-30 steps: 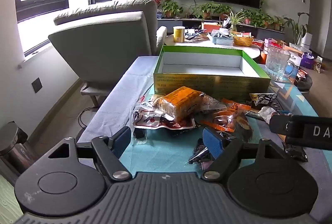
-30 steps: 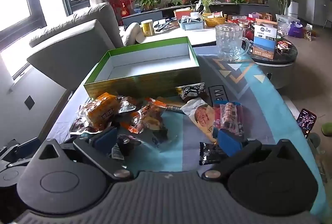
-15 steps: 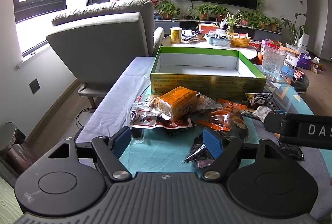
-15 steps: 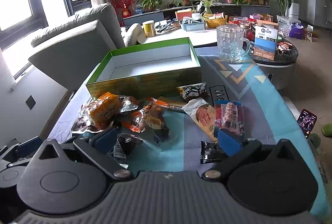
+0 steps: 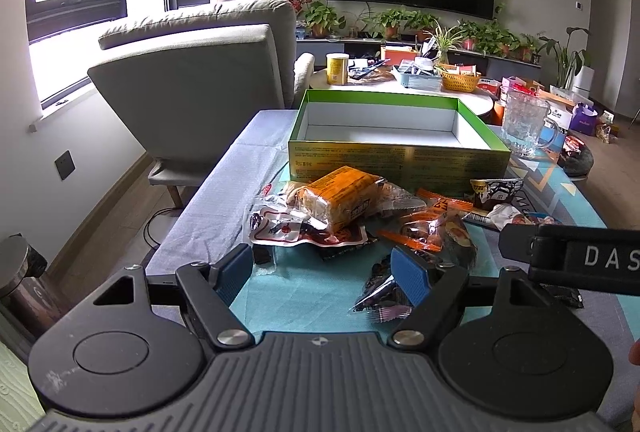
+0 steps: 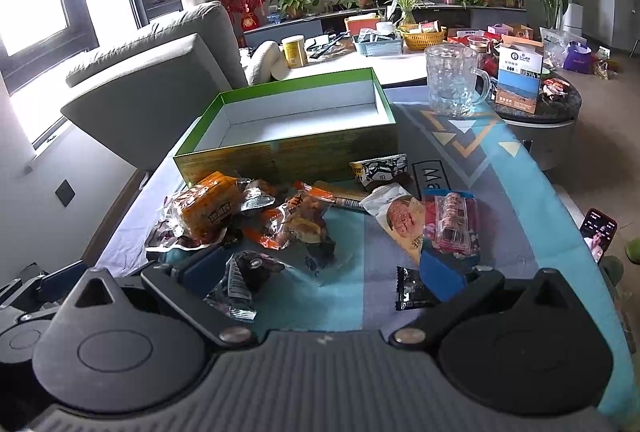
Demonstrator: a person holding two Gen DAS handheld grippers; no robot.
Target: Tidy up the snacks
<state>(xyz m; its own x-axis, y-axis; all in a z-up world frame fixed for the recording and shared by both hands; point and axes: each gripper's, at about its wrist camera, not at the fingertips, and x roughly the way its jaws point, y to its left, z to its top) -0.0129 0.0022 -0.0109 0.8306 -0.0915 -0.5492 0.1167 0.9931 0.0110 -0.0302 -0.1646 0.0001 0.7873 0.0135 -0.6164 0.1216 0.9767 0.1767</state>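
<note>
A heap of snack packets lies on the blue tablecloth (image 5: pixel 304 292) before an empty green-rimmed box (image 5: pixel 400 155) (image 6: pixel 288 155). An orange packet (image 5: pixel 340 197) (image 6: pixel 208 209) tops the heap's left side. Further right lie a round-biscuit packet (image 6: pixel 400 220) and a pink packet (image 6: pixel 452 220). My left gripper (image 5: pixel 322 270) hovers open just short of the heap, holding nothing; a dark crinkled packet (image 5: pixel 380 284) lies by its right finger. My right gripper (image 6: pixel 320 272) is open too, with that dark packet (image 6: pixel 240 280) on the cloth near its left finger. The right gripper's black body (image 5: pixel 580 256) shows in the left wrist view.
A glass mug (image 5: pixel 524 123) (image 6: pixel 452 79) stands right of the box. A grey armchair (image 5: pixel 192 83) sits left of the table, and a cluttered white round table (image 6: pixel 340 67) behind it. A phone (image 6: pixel 598 232) lies past the right edge. A small black sachet (image 6: pixel 412 292) lies beside my right finger.
</note>
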